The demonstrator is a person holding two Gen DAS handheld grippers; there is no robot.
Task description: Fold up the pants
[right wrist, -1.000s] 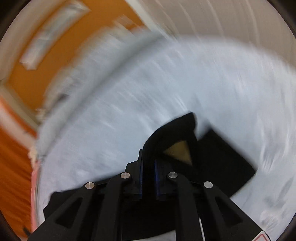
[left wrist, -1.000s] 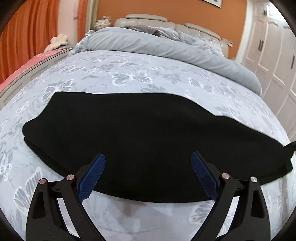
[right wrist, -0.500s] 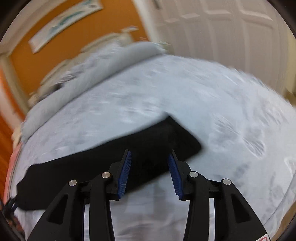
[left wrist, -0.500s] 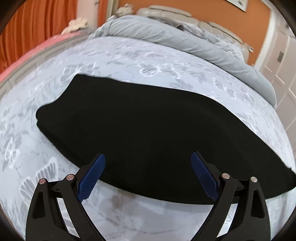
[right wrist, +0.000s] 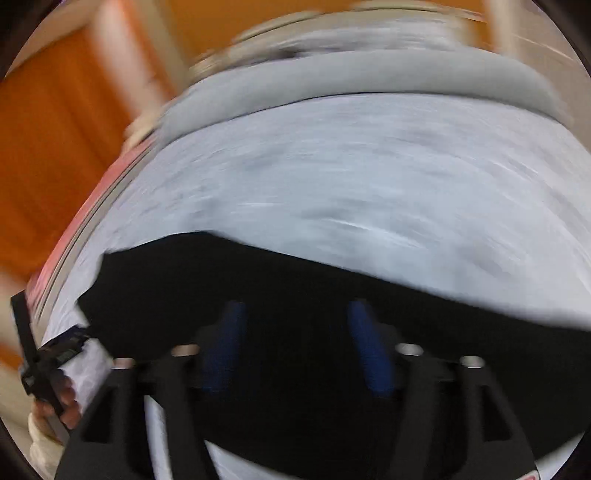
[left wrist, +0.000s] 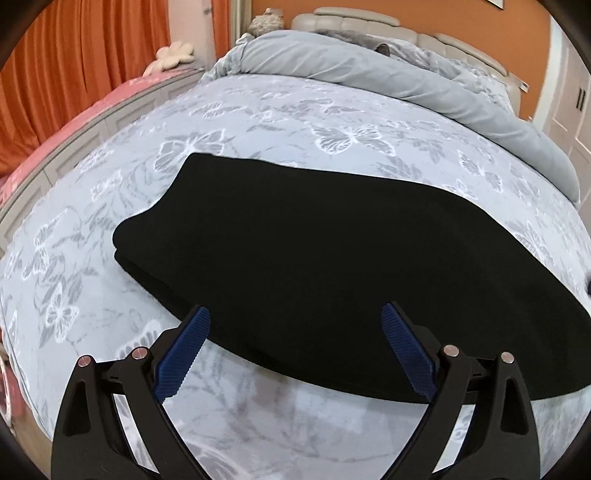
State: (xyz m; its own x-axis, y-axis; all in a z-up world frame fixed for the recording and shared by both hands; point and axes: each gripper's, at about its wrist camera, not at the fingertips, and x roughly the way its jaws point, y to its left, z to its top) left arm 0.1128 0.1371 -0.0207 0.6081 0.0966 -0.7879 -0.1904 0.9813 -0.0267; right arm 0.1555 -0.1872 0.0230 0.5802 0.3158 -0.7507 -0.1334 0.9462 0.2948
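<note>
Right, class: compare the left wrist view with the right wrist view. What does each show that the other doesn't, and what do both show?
Left wrist only: sharp butterfly print on the pale blue bedsheet, a cream flower-shaped cushion, and the open left tool.

Right wrist only: a blurred picture, a hand gripping a tool handle at lower left, and the right tool, jaws opening with nothing gripped.

Both: the folded black pants on the bed, the rolled grey duvet, orange curtains.

The pants (left wrist: pixel 332 251) were plain black. The bedsheet (left wrist: pixel 258 110) was pale blue-grey, printed with white and grey butterflies. The duvet (left wrist: pixel 369 62) was plain grey, the headboard (left wrist: pixel 424 33) cream. The curtain (left wrist: pixel 74 62) and wall (left wrist: pixel 406 11) were orange. Each gripper (left wrist: pixel 295 347) was black with 2 blue ribbed pads (left wrist: pixel 406 350).
</note>
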